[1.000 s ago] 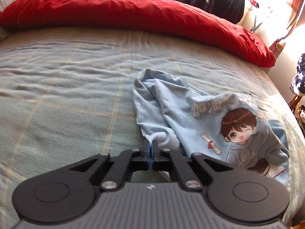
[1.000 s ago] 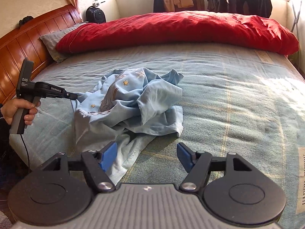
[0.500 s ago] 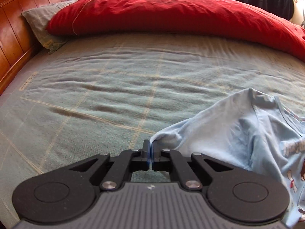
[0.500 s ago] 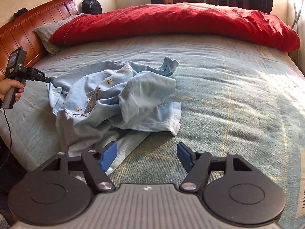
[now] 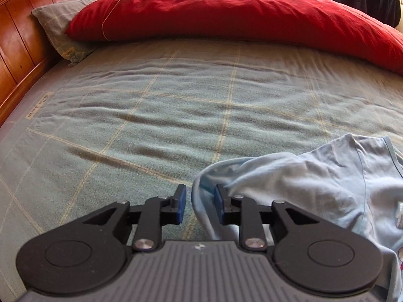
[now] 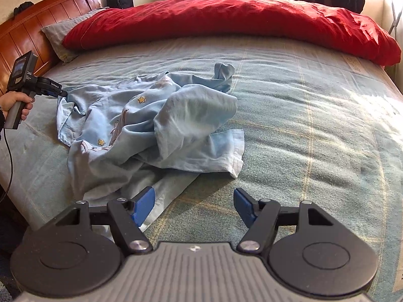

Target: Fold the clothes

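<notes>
A crumpled blue shirt (image 6: 151, 125) lies near the bed's (image 6: 314, 105) left edge, drawn out toward the headboard (image 6: 37, 32) for flattening; the left claw (image 5: 199, 202), its jaws just opening, straddles a shirt edge without pinching it; the right claw (image 6: 192, 207) hangs released over the near hem, likely to take it next.

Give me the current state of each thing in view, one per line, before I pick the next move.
Left claw: jaws have just been opening, now apart; a shirt edge lies between them, not pinched.
Right claw: open, nothing between its jaws.
Light blue shirt: crumpled, unfolded, lying on the bed.
Red duvet: bunched along the far side of the bed.
Grey pillow: lying by the headboard, partly under the duvet.
Bed sheet: spread out, lightly wrinkled.
</notes>
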The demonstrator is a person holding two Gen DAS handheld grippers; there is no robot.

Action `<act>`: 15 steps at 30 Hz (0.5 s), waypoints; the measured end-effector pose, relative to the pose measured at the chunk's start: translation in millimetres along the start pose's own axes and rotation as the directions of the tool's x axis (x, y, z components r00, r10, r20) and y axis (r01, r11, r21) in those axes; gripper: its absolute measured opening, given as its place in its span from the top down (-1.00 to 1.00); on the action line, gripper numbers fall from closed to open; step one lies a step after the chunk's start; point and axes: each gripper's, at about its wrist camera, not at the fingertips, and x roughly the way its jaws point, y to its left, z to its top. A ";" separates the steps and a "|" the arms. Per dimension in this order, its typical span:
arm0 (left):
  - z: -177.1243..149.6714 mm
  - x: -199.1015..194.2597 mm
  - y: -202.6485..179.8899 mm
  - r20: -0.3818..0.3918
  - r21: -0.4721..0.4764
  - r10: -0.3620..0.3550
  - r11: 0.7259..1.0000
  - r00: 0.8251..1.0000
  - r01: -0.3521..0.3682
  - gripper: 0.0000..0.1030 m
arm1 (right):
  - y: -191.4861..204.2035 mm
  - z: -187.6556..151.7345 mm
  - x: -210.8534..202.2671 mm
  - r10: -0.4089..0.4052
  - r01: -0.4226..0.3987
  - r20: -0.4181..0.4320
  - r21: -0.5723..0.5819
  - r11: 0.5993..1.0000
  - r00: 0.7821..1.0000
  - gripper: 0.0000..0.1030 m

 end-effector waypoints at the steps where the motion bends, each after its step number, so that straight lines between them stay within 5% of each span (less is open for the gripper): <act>1: -5.9 -4.3 2.5 -0.003 -0.014 -0.031 0.999 1.000 0.031 0.38 | 1.0 0.4 1.0 0.002 -0.002 0.000 -0.002 1.000 1.000 -0.42; 3: -20.1 -13.1 7.3 -0.007 -0.048 -0.089 0.995 0.996 0.089 0.20 | 3.7 0.6 2.2 0.013 -0.013 0.000 -0.006 1.000 1.000 -0.42; 7: -50.4 -26.8 15.2 -0.025 -0.126 -0.190 0.975 0.982 0.185 0.16 | 8.9 -0.8 2.3 0.032 -0.032 0.000 -0.013 0.999 0.999 -0.43; 12: -80.4 -24.9 2.4 -0.068 -0.241 -0.353 0.913 0.933 0.328 0.05 | 13.0 -3.9 -2.5 0.039 -0.039 0.003 -0.018 0.999 0.999 -0.44; 14: -85.5 -21.2 -10.6 -0.085 -0.215 -0.345 0.922 0.935 0.321 0.06 | 13.7 -4.8 -7.3 0.032 -0.032 0.011 -0.018 0.999 0.999 -0.44; 15: -87.2 -21.5 -18.3 -0.080 -0.178 -0.306 0.941 0.949 0.288 0.22 | 13.6 -5.1 -9.9 0.029 -0.029 0.015 -0.019 0.999 0.999 -0.44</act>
